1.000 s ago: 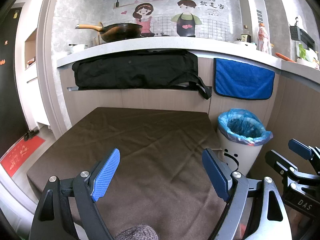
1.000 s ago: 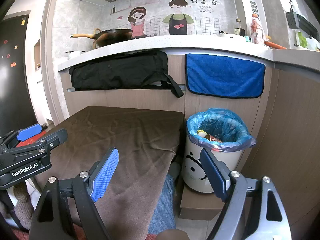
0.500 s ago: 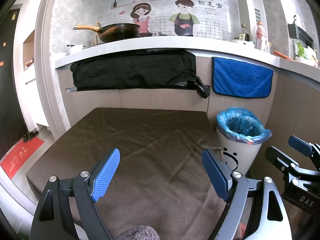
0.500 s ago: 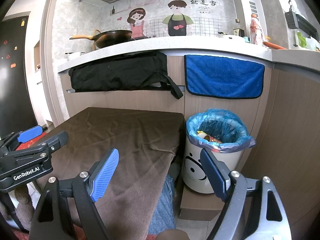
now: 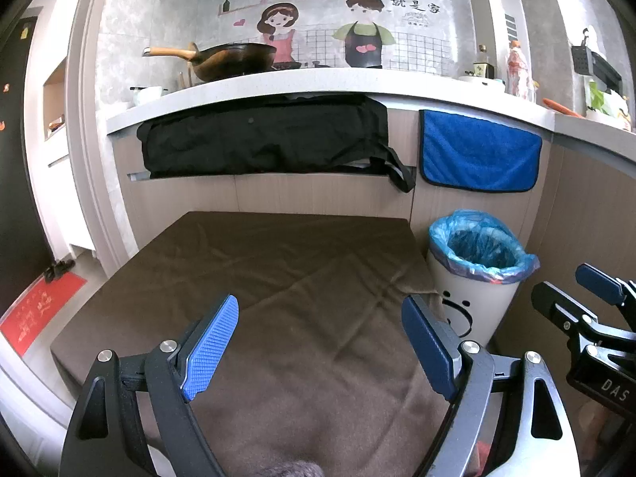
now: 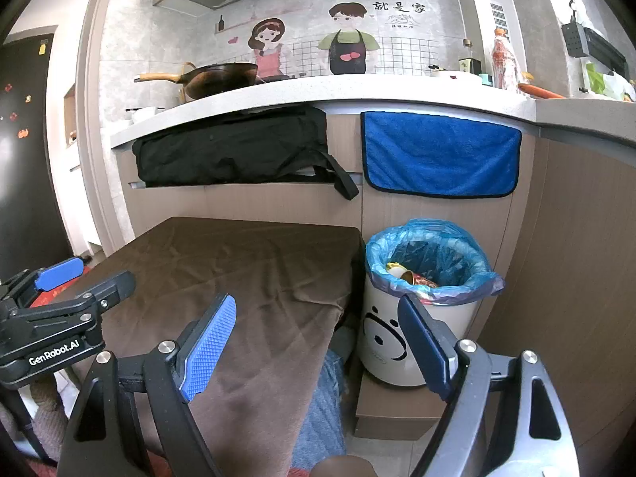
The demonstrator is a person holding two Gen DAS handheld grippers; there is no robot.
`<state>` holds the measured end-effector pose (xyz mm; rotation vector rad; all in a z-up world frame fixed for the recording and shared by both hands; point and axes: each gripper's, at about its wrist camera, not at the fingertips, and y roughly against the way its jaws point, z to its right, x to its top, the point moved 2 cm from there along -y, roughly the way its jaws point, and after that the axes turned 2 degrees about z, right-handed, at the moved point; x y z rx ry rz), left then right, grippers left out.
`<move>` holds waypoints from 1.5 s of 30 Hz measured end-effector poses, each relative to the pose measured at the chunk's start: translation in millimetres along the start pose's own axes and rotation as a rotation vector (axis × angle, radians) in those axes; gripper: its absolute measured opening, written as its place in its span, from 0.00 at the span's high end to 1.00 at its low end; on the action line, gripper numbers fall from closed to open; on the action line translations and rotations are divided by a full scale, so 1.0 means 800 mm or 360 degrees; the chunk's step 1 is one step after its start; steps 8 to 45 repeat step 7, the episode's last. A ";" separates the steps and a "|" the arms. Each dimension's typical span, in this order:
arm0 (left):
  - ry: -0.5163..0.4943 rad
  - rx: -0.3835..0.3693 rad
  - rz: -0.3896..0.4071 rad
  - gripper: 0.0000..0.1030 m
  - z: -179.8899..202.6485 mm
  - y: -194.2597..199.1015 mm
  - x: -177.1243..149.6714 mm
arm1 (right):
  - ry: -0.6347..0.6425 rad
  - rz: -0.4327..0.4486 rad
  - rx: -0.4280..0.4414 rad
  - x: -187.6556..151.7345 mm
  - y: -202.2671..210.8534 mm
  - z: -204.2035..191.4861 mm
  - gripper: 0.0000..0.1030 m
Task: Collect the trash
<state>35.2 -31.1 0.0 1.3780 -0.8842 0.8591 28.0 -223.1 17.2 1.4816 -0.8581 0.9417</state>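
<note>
- The trash bin is white with a smiley face drawn on its front and a blue bag folded over its rim; it stands on a low wooden step against the cabinet wall, just beside the right edge of the worktop.
- The worktop is covered by a creased brown cloth — bare of any litter in both views.
- Trash lies inside the bin: a yellowish scrap, a tan cup-like piece and something red and patterned.
- The left claw hangs above the near part of the cloth, its blue pads spread wide with nothing between them.
- The right claw is likewise spread and empty, over the worktop's right corner, its right finger in front of the bin's rim.
- Only the right wrist view looks down into the bin far enough to show the trash; the left wrist view shows the bin from a flatter angle, with just the dark inside of the bag.
- The left wrist view shows more of the cloth and a red mat on the floor at left.
- The right wrist view alone shows the wooden step, a blue fabric below the cloth's edge, and the left claw's "GenRobot.AI" label.
- Behind, both views show a black bag and a blue towel hanging under the kitchen counter — a wok sits on top.
</note>
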 end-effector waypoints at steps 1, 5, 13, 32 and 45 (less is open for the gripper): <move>-0.0002 0.0000 0.0002 0.18 -0.001 0.000 0.000 | -0.0003 0.0001 -0.0001 -0.001 0.001 0.000 0.21; -0.0020 -0.0026 -0.0003 0.18 -0.003 -0.003 0.000 | -0.0007 -0.0002 -0.0010 -0.001 0.001 0.000 0.21; -0.0019 -0.0045 -0.0017 0.18 -0.005 -0.008 0.000 | -0.0004 -0.0008 -0.0019 -0.001 -0.001 -0.001 0.21; -0.0019 -0.0045 -0.0017 0.18 -0.005 -0.008 0.000 | -0.0004 -0.0008 -0.0019 -0.001 -0.001 -0.001 0.21; -0.0019 -0.0045 -0.0017 0.18 -0.005 -0.008 0.000 | -0.0004 -0.0008 -0.0019 -0.001 -0.001 -0.001 0.21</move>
